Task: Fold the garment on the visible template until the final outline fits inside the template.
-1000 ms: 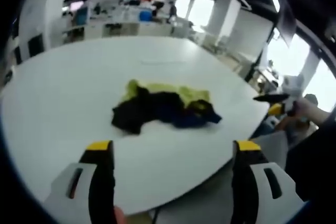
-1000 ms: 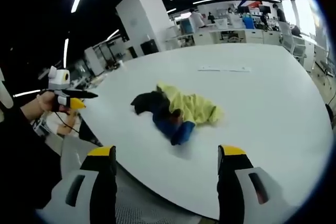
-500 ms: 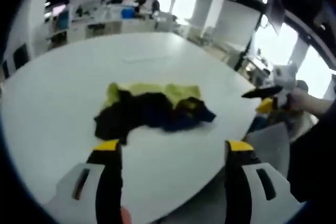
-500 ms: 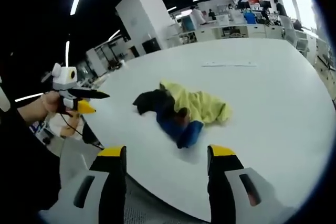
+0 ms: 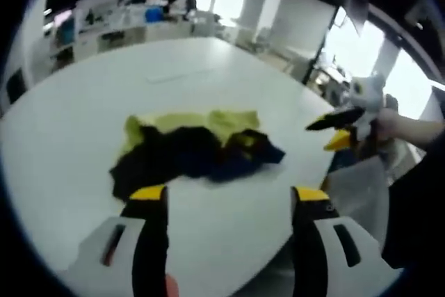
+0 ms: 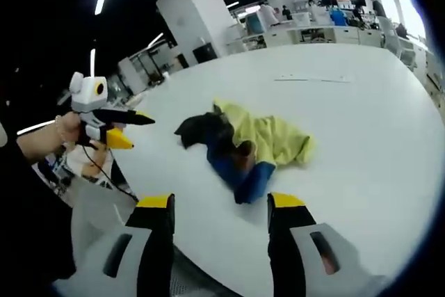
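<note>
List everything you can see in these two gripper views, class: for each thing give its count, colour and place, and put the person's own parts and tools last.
Table: one, white, large, round-edged, under the garment.
Garment: one crumpled heap, yellow-green, black and blue, lying unfolded near the table's near edge.
Marking on the table: one thin pale line, far side beyond the garment; too faint to tell more.
Office background: white pillar, desks and distant people, blurred.
Left gripper: one, grey with black fingers and yellow tips, open, short of the garment and holding nothing.
Right gripper: one, same colours, open, holding nothing, fingers close to the garment's blue end.
Person's hand: one, at the left gripper's handle, off the table's edge.
</note>
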